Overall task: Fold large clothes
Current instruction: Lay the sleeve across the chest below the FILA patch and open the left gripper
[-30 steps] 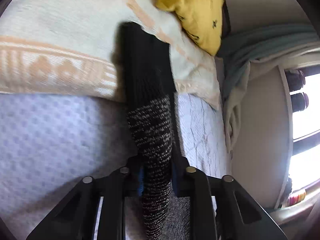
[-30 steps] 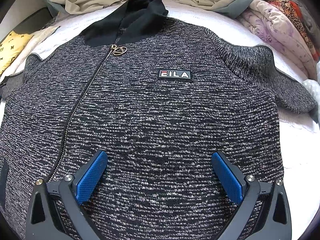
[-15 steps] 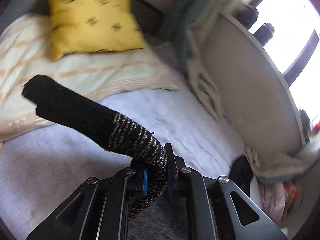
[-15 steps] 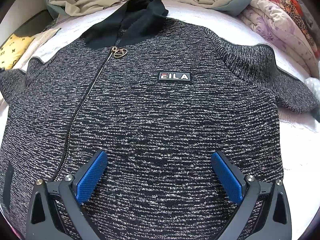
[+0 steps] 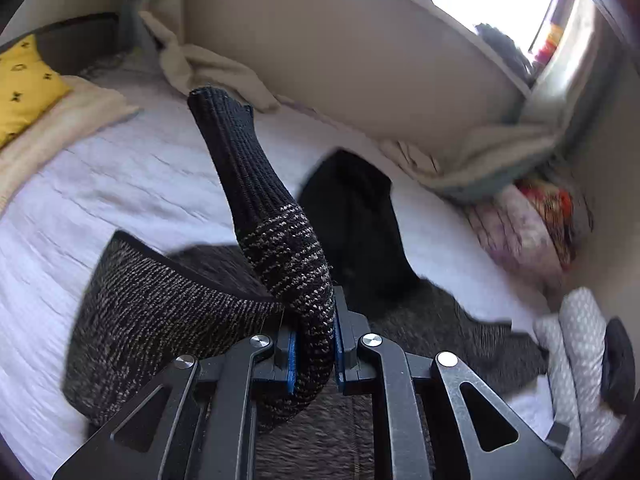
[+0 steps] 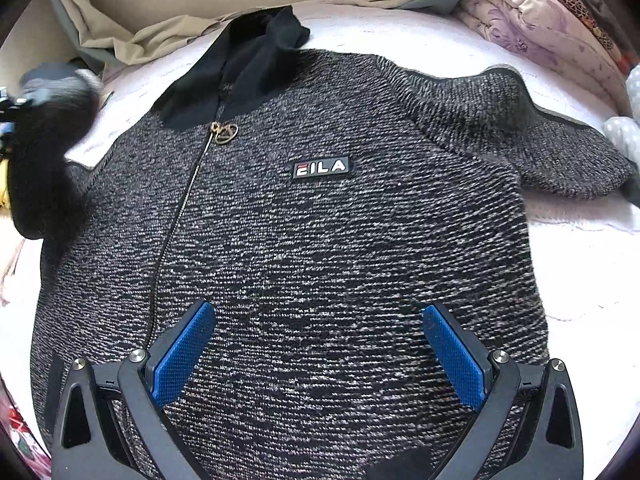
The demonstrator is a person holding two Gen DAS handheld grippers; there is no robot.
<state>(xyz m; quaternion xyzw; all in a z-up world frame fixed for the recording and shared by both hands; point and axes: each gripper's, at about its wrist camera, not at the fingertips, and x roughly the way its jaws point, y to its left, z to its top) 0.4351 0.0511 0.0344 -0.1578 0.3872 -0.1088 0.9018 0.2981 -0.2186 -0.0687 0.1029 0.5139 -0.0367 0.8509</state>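
A dark speckled knit zip jacket (image 6: 320, 240) with a black collar (image 6: 248, 52) and a FILA badge lies front up on the white bed (image 6: 580, 272). My left gripper (image 5: 314, 354) is shut on the jacket's left sleeve (image 5: 280, 248), whose black ribbed cuff (image 5: 228, 132) sticks up above the bed. That raised sleeve shows blurred at the left of the right wrist view (image 6: 48, 152). My right gripper (image 6: 316, 344) is open and empty, low over the jacket's lower front. The other sleeve (image 6: 540, 140) lies folded at the right.
A yellow cushion (image 5: 24, 84) and cream towel (image 5: 60, 128) lie at the bed's left. Crumpled beige bedding (image 5: 216, 76) runs along the headboard. Folded floral quilts (image 6: 552, 20) are piled at the right. A white dotted bundle (image 5: 580, 352) lies at the right edge.
My left gripper has swung the held sleeve from the cushion side in toward the jacket's body. The sleeve now rises into the right wrist view. The right gripper has stayed open in place.
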